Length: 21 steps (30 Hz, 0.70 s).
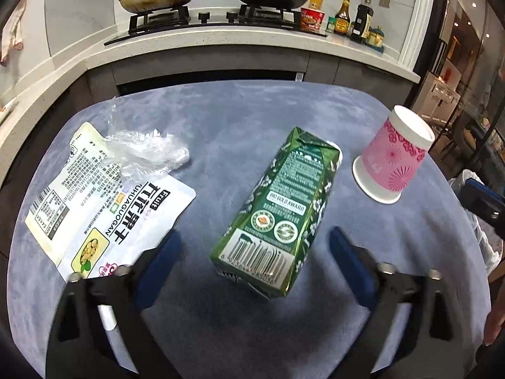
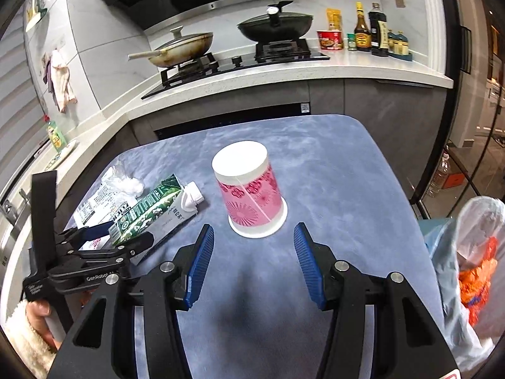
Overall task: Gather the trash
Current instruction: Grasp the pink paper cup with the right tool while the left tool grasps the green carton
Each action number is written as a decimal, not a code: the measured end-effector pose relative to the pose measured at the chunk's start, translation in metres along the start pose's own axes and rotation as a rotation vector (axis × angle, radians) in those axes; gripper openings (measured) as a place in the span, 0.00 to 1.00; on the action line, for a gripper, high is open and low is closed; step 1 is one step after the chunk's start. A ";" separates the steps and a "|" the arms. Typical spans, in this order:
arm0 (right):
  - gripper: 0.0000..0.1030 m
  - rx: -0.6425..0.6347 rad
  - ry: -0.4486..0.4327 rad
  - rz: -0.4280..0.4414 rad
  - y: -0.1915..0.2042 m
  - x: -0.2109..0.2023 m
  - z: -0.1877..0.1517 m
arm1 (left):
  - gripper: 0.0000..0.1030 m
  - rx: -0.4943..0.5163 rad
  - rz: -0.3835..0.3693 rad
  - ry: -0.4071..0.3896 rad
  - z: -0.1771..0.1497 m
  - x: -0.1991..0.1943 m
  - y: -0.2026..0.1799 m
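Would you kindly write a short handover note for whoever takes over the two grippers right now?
Left gripper: open, empty, lined up on the green carton, which lies on its side on the blue table.
Right gripper: open, empty, facing the pink paper cup, which stands upside down.
Also on the table, at the left: a white snack pouch with crumpled clear plastic wrap on its far end.
Trash bag: off the table's right edge, already holding some orange packaging.
Done: none of these four items is collected.
Left: carton, cup, pouch and wrap all go into the bag.
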State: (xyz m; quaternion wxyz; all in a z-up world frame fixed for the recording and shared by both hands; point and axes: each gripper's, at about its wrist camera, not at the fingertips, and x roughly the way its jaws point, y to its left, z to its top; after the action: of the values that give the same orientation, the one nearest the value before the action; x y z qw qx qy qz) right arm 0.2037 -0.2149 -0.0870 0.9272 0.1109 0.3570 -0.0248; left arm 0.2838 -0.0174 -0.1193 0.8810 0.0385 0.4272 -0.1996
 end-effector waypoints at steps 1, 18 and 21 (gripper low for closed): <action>0.50 -0.006 0.005 0.001 0.002 0.007 0.003 | 0.67 -0.001 -0.010 0.007 0.001 0.001 0.000; 0.61 -0.095 0.006 -0.079 0.024 0.076 0.033 | 0.54 -0.035 -0.041 -0.002 -0.001 -0.010 -0.002; 0.53 -0.092 0.006 -0.080 0.025 0.078 0.034 | 0.53 -0.038 -0.042 -0.005 0.000 -0.013 -0.004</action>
State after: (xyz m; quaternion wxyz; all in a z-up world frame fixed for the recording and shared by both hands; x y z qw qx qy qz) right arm 0.2875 -0.1956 -0.1098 0.9284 0.0540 0.3649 -0.0452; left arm 0.2749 -0.0163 -0.1091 0.8784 0.0123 0.4292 -0.2100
